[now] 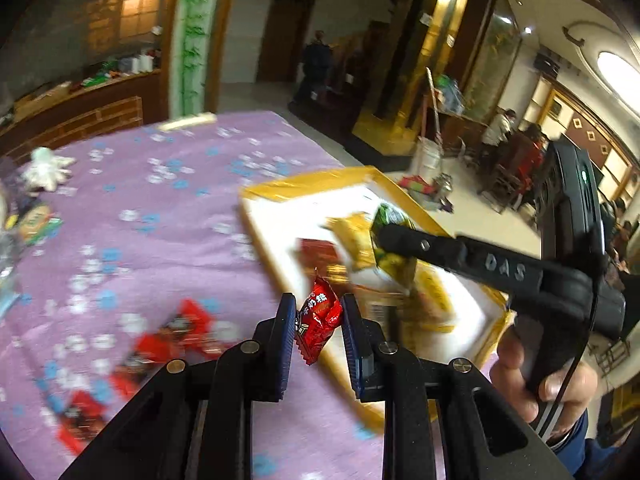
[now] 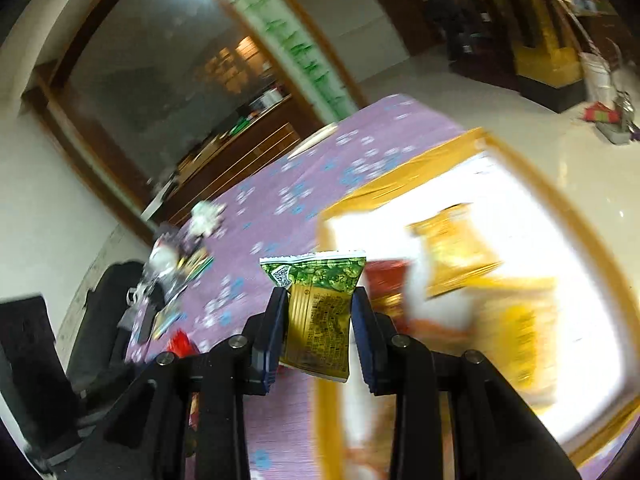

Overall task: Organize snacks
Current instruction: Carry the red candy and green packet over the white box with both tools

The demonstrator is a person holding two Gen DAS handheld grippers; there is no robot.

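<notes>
Ahead and right of both sets of fingers: a shallow yellow-rimmed cardboard box with a white floor (image 1: 486,322) on a purple flower-printed tablecloth (image 1: 168,208). Inside, blurred: a dark red packet (image 1: 320,254), a yellow snack packet (image 1: 354,240) and more yellow wrappers; exact count not readable.

Left gripper (image 1: 318,320): blue-padded fingers (image 1: 285,334) clamped on a small red crinkle-edged candy wrapper with white print (image 1: 319,318), held upright just left of the box's near rim. Left of and below those fingers, more red candies (image 1: 176,332) scattered on the cloth.

Right gripper (image 2: 320,320): fingers (image 2: 362,330) pinched on a green-and-gold foil snack packet (image 2: 316,304), green sealed end up, at the box's left edge. Seen from the left wrist camera, reaching in from the right, tips over the box interior, angled downward, with a bare hand (image 1: 536,376) wrapped round its black handle.
</notes>
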